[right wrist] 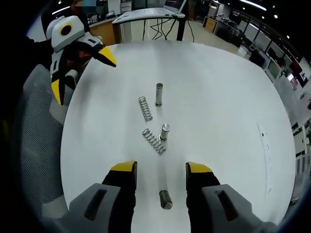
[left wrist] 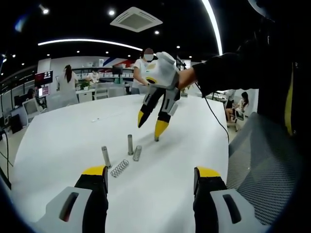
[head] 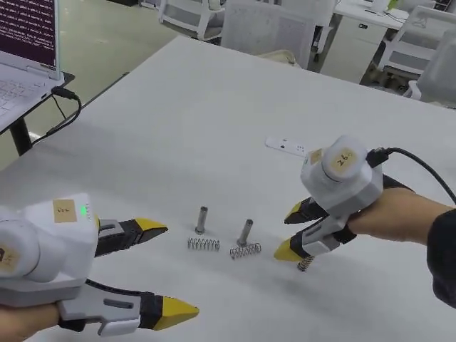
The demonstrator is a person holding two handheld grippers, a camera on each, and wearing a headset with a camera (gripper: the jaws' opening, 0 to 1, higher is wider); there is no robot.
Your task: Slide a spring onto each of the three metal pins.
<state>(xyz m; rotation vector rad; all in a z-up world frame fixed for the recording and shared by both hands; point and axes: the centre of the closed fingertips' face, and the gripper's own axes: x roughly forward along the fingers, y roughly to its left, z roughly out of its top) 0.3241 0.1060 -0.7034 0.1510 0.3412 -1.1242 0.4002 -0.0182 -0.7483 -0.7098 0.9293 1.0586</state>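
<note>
At the right of the white tabletop [head: 235, 107], the right tool [head: 289, 231] hangs with its yellow-tipped jaws apart, gripping nothing, just above a third pin [head: 305, 263] with a spring [right wrist: 165, 199] round it. The left tool [head: 162, 268] is spread wider and is empty. Between them stand two bare pins [head: 201, 219], each with a loose spring [head: 204, 244] lying at its foot. The right gripper view shows the third pin untouched in the gap between its jaws. The left gripper view shows ceiling lights [left wrist: 87, 42] and people [left wrist: 68, 77] at desks. A laptop [head: 25, 50] stands at far left.
</note>
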